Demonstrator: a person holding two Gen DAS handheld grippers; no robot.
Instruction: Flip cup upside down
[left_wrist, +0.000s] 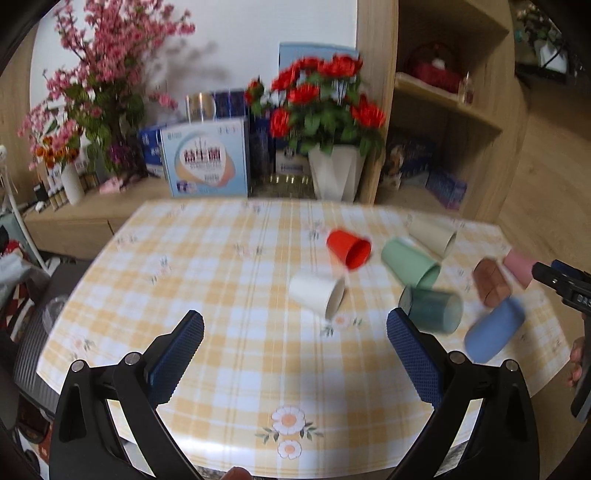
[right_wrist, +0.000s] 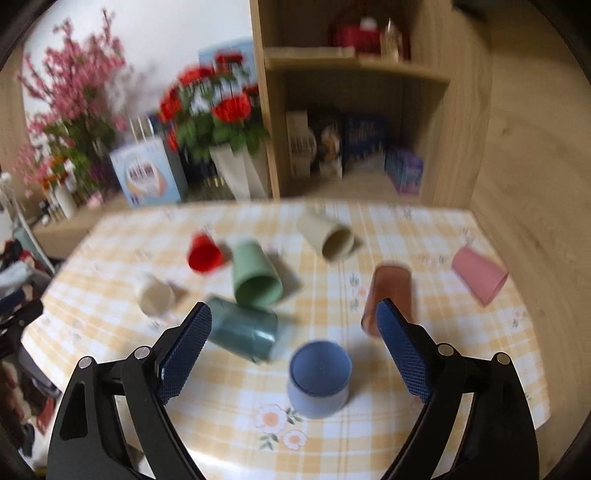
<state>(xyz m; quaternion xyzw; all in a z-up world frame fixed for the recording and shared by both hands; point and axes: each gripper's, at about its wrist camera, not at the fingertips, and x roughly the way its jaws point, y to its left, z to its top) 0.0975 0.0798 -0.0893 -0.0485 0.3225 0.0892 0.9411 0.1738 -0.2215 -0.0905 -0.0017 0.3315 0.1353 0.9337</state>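
Eight smooth plastic cups, all on their sides, scattered: red, white, mint green, beige, dark teal translucent, brown translucent, pink, blue.

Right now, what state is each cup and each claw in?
Red cup: on its side.
White cup: on its side.
Green cup: on its side.
Teal cup: on its side.
Beige cup: on its side.
Brown cup: on its side.
Pink cup: on its side.
Blue cup: on its side.
Left claw: open.
Right claw: open.
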